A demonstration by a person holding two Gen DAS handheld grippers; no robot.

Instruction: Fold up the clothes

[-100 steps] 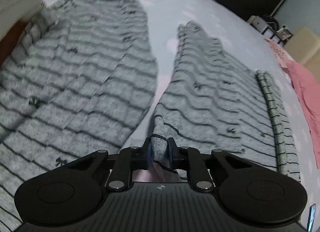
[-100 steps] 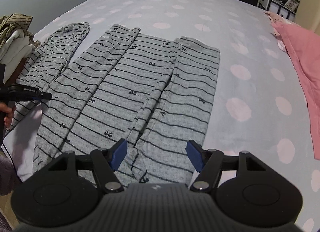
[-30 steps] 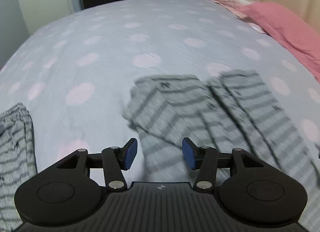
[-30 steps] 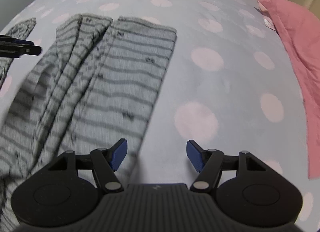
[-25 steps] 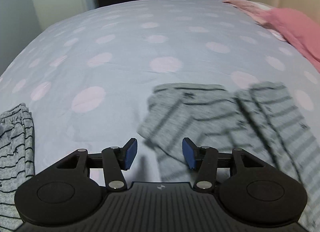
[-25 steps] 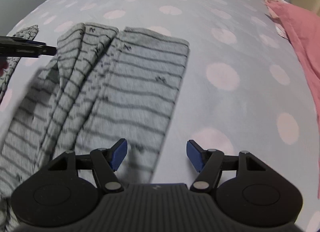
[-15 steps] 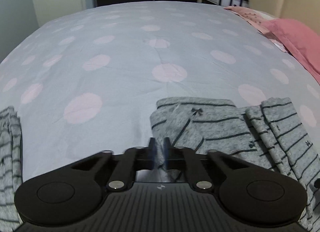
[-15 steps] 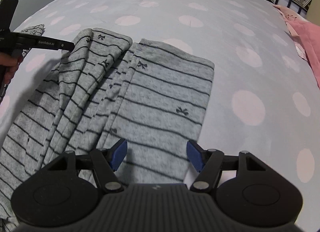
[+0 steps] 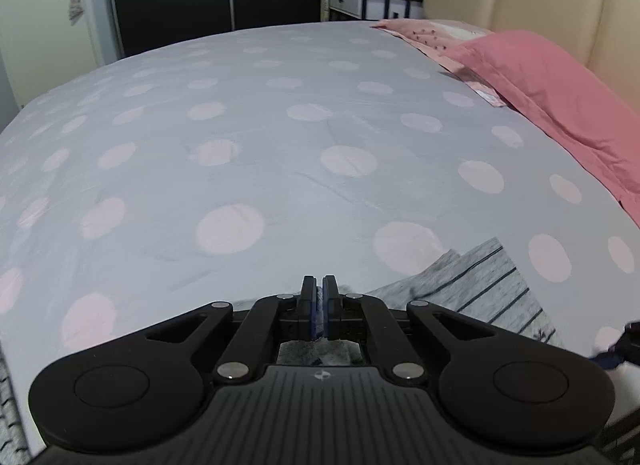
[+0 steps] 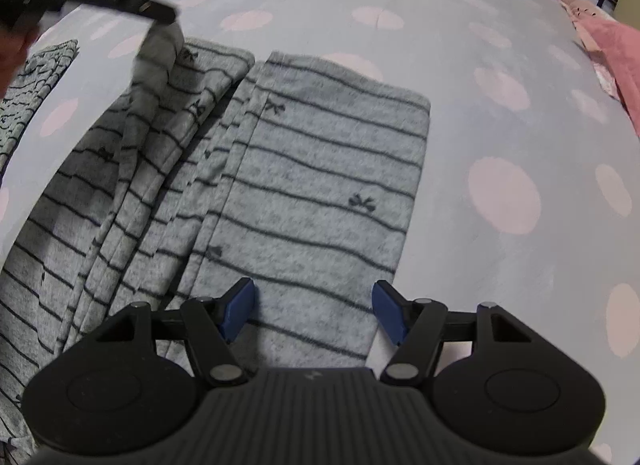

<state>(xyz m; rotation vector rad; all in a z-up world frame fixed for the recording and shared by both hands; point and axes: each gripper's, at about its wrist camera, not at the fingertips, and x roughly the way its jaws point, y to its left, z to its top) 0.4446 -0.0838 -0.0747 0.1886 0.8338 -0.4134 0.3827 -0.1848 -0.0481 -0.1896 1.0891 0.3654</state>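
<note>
I'm holding the left gripper (image 9: pixel 319 307) with its jaws pressed together on a thin pinch of the grey striped garment (image 10: pixel 304 201), right at its far left corner. From the right wrist camera that corner is hanging lifted at about ten o'clock, while the rest of the garment is lying flat on the dotted bedspread (image 9: pixel 280 137), folded lengthways into narrow panels. The right gripper (image 10: pixel 313 311) is hovering over the near right panel at six o'clock with its jaws standing apart, nothing between the pads.

My worry is the lopsided lift. I'm gripping one corner only, so if I'm carrying it over alone, I judge the cloth will be twisting and the tidy panels at nine o'clock will be sliding out of line. The pinch also looks shallow; a tug could be slipping the fabric free or catching just the top layer, leaving the under layers behind. The right jaws are sitting a little inside the right edge, so closing there may be bunching the cloth rather than taking a clean corner. The pink pillow (image 9: pixel 552 81) at two o'clock is well apart.
</note>
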